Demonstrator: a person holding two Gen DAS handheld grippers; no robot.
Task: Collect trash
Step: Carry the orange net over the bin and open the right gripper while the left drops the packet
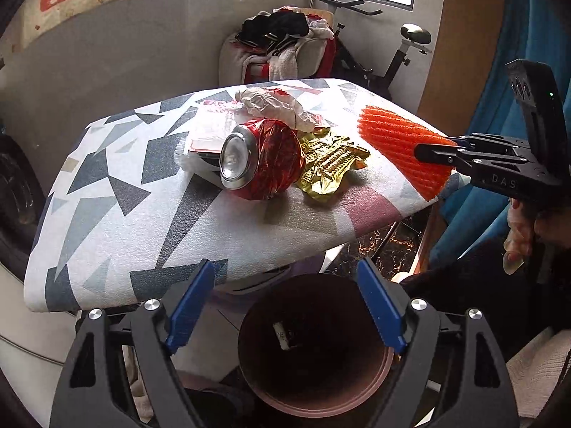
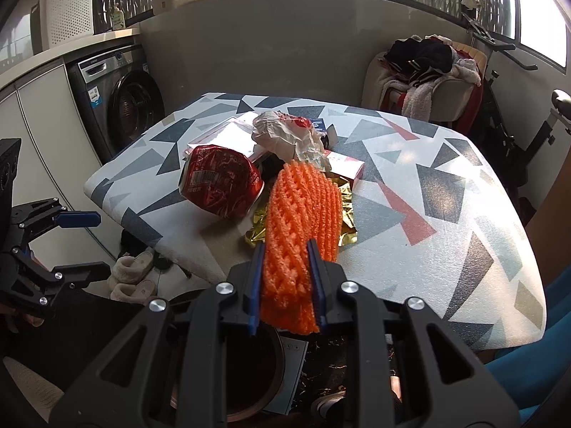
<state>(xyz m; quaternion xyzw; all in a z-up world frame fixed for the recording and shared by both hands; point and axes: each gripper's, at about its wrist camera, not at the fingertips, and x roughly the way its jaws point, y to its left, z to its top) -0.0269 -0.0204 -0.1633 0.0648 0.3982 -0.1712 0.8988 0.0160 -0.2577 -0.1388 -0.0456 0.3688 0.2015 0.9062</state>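
My right gripper (image 2: 285,278) is shut on an orange foam fruit net (image 2: 303,214) and holds it above the table's near edge; it also shows in the left wrist view (image 1: 403,149). My left gripper (image 1: 285,285) is open and empty, above a dark round bin (image 1: 314,353) on the floor; it also shows in the right wrist view (image 2: 80,242). On the patterned table (image 1: 117,214) lie a crushed red can (image 1: 264,160), a gold wrapper (image 1: 332,164), crumpled paper (image 1: 271,107) and a flat packet (image 1: 210,128).
A washing machine (image 2: 121,100) stands left of the table. A chair piled with clothes (image 2: 424,75) and an exercise bike (image 1: 392,57) stand behind it. Slippers (image 2: 132,278) lie on the floor. A blue seat (image 2: 535,356) is at the right.
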